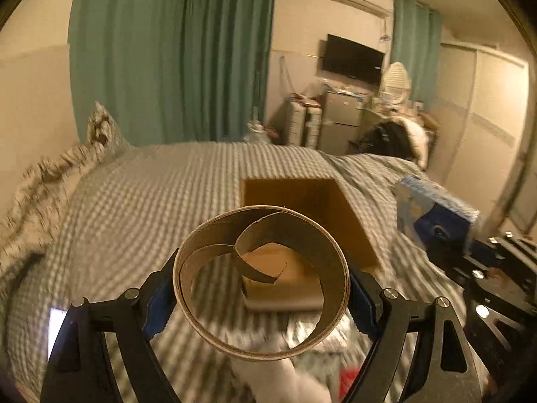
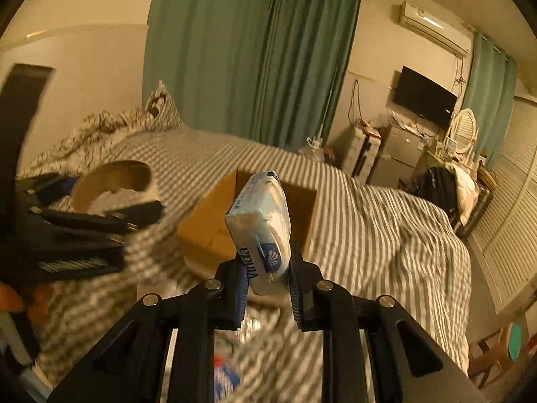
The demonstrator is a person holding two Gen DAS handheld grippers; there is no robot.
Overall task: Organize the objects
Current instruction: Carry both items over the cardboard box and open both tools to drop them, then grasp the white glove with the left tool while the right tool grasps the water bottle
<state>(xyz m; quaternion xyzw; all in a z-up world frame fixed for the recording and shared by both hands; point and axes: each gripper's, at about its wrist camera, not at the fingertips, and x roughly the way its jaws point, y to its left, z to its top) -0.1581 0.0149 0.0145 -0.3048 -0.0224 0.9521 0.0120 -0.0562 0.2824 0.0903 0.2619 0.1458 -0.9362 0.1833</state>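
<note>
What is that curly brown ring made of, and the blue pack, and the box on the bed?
The ring looks like thin, matte brown cardboard: its torn inner layer curls loose. The blue pack seems to be soft tissues in shiny plastic wrap, which glints and creases between the fingers. The open box looks like plain brown cardboard, dull, with flat stiff walls.

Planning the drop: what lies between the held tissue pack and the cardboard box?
Nothing: in the right wrist view the tissue pack hangs directly before the open cardboard box.

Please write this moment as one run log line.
left gripper: holds cardboard ring | right gripper: holds tissue pack | both raised near open cardboard box on bed
</note>
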